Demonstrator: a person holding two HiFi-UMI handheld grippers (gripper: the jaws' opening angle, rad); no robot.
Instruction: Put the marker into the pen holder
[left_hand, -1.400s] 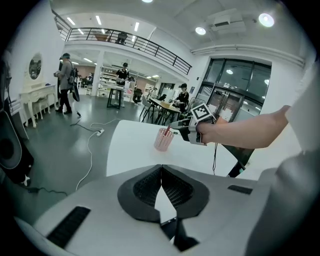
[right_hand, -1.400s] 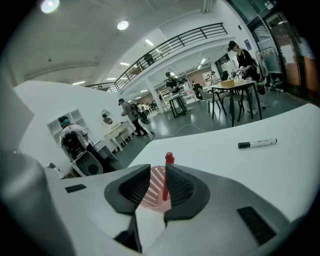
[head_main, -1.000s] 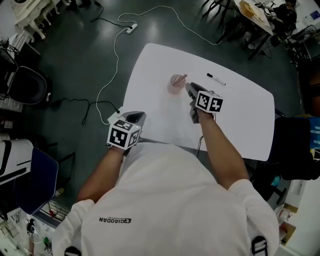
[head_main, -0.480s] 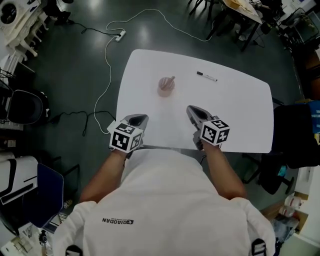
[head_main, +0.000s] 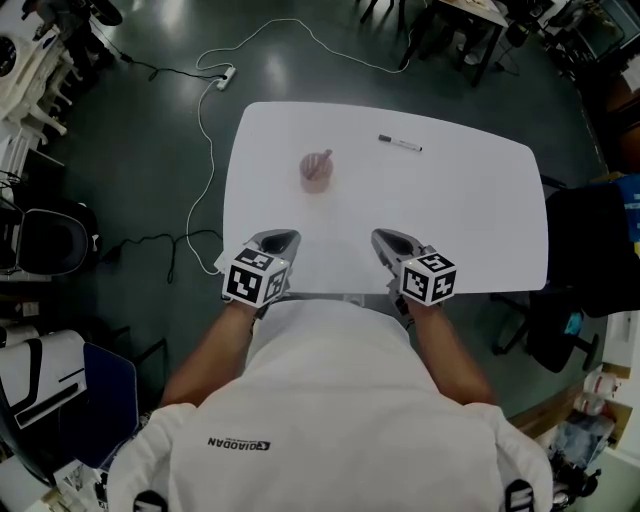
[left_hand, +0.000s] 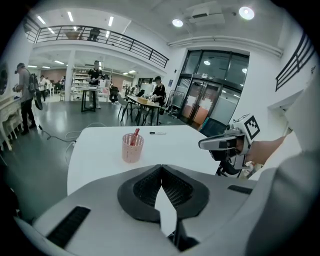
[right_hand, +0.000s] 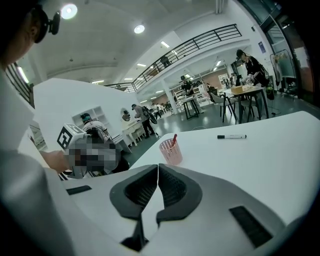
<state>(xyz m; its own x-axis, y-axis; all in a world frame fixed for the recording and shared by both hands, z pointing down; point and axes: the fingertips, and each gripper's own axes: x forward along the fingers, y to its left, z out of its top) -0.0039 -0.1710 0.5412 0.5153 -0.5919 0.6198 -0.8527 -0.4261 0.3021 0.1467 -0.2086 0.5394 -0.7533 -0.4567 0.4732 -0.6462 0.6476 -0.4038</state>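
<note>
I see a red marker (head_main: 323, 159) already in the pink pen holder (head_main: 315, 176), a black marker (head_main: 400, 144) left lying far right, and my left gripper (head_main: 284, 239) and right gripper (head_main: 384, 239) both closed, empty.

You have even light from ceiling lamps (left_hand: 245, 12); your table (head_main: 470, 220) glares white, the floor (head_main: 150, 130) reflects them, and both gripper views warp and darken at the edges.

Only lettering around is a small dark logo (head_main: 238, 442) on the person's white shirt (head_main: 330, 390), too tiny to read.
</note>
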